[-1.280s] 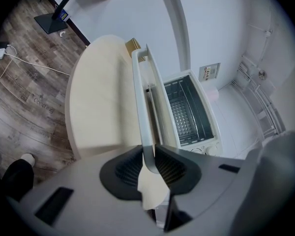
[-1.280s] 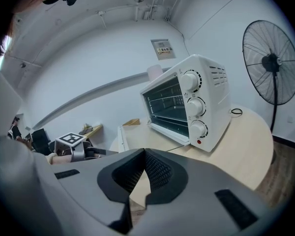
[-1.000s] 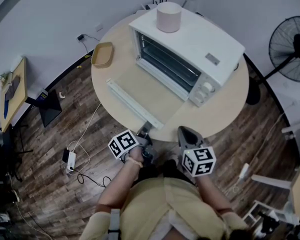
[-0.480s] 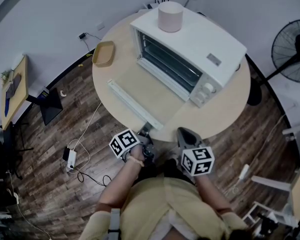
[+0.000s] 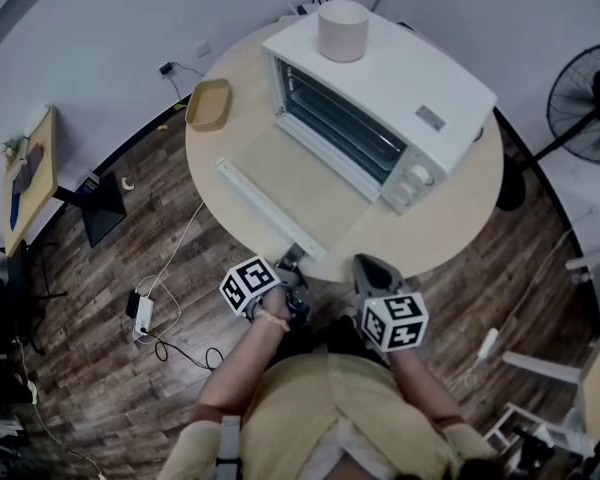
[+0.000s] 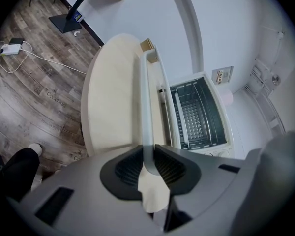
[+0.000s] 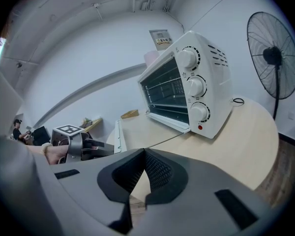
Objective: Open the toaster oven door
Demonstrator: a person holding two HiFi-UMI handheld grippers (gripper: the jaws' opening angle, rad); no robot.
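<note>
the white toaster oven [image 5: 380, 88] stands on the round bench [image 5: 450, 223], its door [image 5: 295, 178] folded down about level. the left hand-held gripper [image 6: 147, 157] pinches the door handle [image 6: 146, 102] near the bench edge. the right hand-held gripper [image 7: 143, 156] is just beside it, jaws pressed together on nothing

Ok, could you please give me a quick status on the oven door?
Left tool clamped on door handle. Right tool shut, empty. Toaster oven door fully down. Nothing in the way.
</note>
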